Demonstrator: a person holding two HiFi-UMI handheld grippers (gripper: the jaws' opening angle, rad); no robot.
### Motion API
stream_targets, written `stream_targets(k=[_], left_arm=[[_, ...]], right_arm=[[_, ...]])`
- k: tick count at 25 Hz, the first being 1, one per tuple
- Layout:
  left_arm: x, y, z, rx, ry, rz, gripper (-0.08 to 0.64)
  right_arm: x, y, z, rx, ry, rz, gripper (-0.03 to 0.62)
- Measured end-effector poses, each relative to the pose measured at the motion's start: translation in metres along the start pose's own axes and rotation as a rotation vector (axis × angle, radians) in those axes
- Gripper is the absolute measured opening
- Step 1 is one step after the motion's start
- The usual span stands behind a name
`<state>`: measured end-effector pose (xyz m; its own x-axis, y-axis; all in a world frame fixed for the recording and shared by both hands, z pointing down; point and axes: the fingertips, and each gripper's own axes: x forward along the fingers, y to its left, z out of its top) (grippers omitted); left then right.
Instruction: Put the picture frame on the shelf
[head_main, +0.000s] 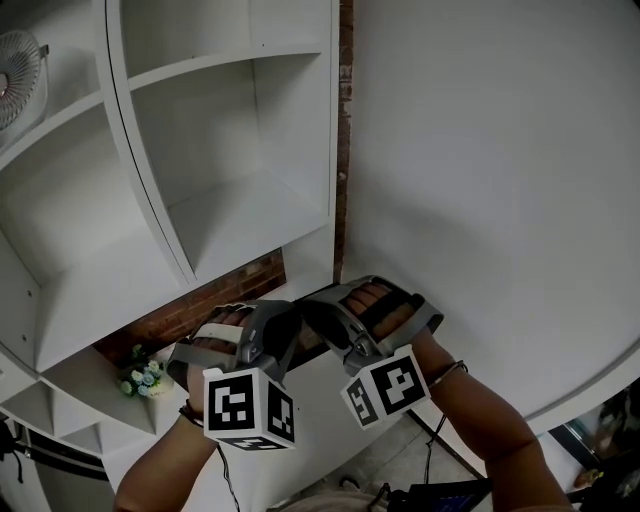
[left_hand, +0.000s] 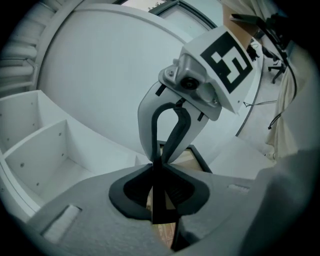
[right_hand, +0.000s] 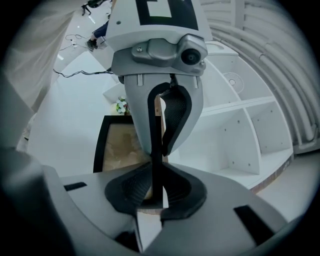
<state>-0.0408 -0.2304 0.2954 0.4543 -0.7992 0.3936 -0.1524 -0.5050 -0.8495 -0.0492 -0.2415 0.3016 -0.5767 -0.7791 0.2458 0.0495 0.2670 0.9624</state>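
The picture frame (right_hand: 116, 145), black-edged around a tan picture, hangs in the air between my two grippers. In the right gripper view my right gripper (right_hand: 158, 186) is shut on a thin black edge of it, and the left gripper faces it from the opposite side. The left gripper view shows my left gripper (left_hand: 160, 196) shut on the opposite edge of the frame (left_hand: 192, 155). In the head view both grippers, left (head_main: 283, 318) and right (head_main: 325, 316), are held close together low in the middle, below the white shelf unit (head_main: 235, 215); they hide most of the frame there.
The shelf unit has several open white compartments. A small bunch of flowers (head_main: 140, 376) stands on a low shelf at the left, and a fan (head_main: 16, 76) sits at the top left. A white wall (head_main: 500, 180) fills the right. Cables (head_main: 430, 440) lie on the floor below.
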Motion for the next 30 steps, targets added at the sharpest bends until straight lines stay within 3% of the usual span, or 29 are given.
stream_targets(k=[18,30], left_arm=[[0.008,0.09,0.012,0.092,0.05,0.165,0.067],[0.033,0.154,-0.005,0.132,0.101,0.267,0.067]], right_arm=[[0.019,-0.09,-0.018,-0.049,-0.012,-0.132,0.072],[0.062,-0.144,-0.034,-0.065,-0.017,-0.221,0.072]])
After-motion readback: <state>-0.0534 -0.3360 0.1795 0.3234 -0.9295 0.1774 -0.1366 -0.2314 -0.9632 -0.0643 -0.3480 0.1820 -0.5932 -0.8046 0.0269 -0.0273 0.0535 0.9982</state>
